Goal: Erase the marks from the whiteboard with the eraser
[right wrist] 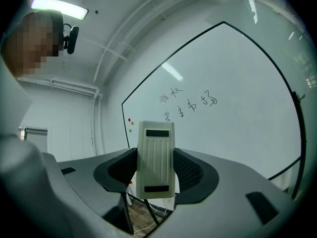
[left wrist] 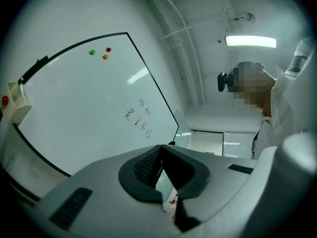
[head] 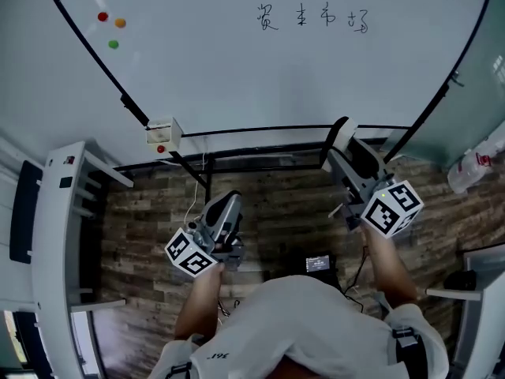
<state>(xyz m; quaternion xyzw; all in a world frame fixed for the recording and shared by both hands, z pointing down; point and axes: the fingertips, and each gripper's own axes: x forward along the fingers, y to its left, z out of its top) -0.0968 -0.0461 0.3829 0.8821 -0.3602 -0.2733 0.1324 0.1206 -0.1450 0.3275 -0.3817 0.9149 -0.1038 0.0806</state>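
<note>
- Jaws of left gripper (head: 227, 204) are pressed together tip to tip with nothing between them, below the whiteboard (head: 237, 77).
- Right gripper (head: 342, 150) is clamped on the eraser (right wrist: 156, 165), near the whiteboard's bottom edge.
- Marks (head: 312, 16) are on the whiteboard's upper middle, well above the eraser.

Face of whiteboard (head: 237, 77) is bare and open from the written marks (head: 312, 16) down to its lower frame. The only items on the face are three magnets (head: 112, 27) toward the whiteboard's left edge, well apart from the marks. On the whiteboard's lower frame, left of centre, a small white box (head: 163, 132) juts out, and black stand bars (head: 260, 158) run just below the frame. Below the whiteboard the wood floor (head: 276, 212) is open in the middle, bounded by a white rack (head: 67, 227) to the left and a bottle (head: 472, 164) past the whiteboard's lower right corner.
</note>
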